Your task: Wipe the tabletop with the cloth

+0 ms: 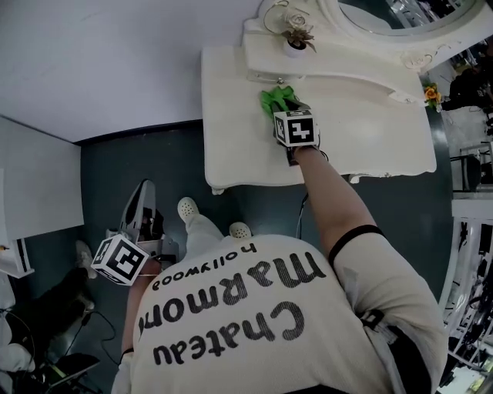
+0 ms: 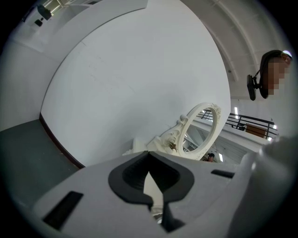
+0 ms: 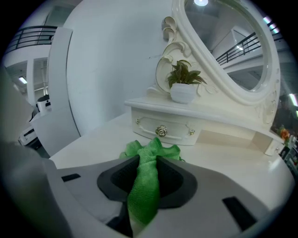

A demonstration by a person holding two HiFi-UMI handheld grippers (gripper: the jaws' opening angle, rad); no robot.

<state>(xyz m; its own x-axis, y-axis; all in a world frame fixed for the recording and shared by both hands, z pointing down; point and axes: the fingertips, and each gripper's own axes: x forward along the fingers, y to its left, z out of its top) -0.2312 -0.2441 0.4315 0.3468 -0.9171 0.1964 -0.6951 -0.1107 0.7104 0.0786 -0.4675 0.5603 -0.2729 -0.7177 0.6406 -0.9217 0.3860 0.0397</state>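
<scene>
A green cloth [image 1: 277, 98] lies bunched on the white dressing table's top [image 1: 370, 131], just in front of a small drawer. My right gripper [image 1: 285, 109] is down at the tabletop and shut on the cloth. In the right gripper view a strip of the green cloth [image 3: 150, 153] runs between the dark pads [image 3: 174, 179] of the right gripper [image 3: 145, 179], with the tabletop [image 3: 228, 155] beyond. My left gripper [image 1: 144, 191] hangs low at the person's left side over the dark floor, far from the table. In its own view the left gripper [image 2: 150, 183] is shut with nothing held.
An oval mirror [image 1: 400, 19] in an ornate white frame stands at the table's back. A small potted plant [image 3: 184, 86] sits on the shelf above the drawer [image 3: 163, 130]. The table's front edge faces the person's shoes [image 1: 189, 208] on the dark floor [image 1: 154, 154].
</scene>
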